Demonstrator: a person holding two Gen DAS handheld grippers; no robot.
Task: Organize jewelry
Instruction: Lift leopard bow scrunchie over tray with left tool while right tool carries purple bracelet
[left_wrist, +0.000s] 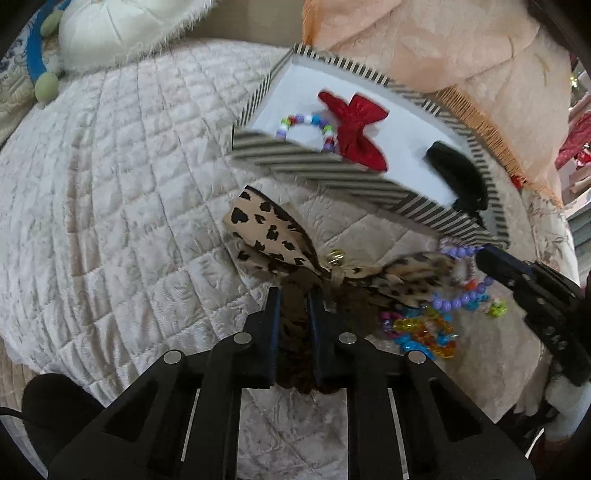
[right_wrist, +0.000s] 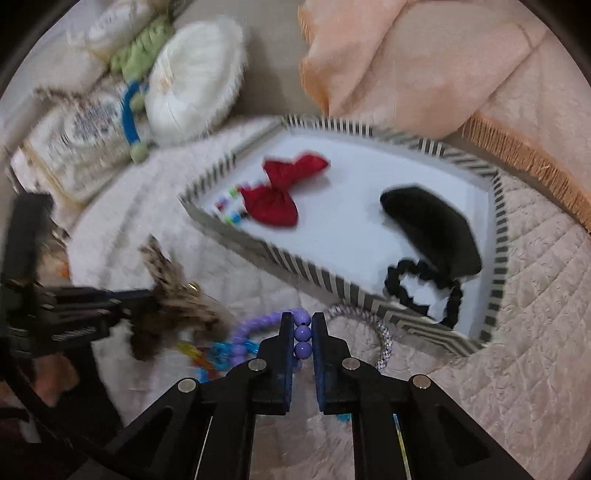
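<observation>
We pinch the leopard-print bow (left_wrist: 295, 254) in our left gripper (left_wrist: 293, 295) and three beads of the purple bead strand (right_wrist: 303, 334) in our right gripper (right_wrist: 303, 321), both just in front of the striped box (right_wrist: 500, 218), ready to lift in. Inside the box already: one red bow (right_wrist: 280, 192), one multicoloured bead bracelet (left_wrist: 306, 127), one black scrunchie (right_wrist: 424, 291).

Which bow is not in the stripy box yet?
The leopard-spotted bow, lying on the quilt in front of the box. The red bow is already inside.
</observation>
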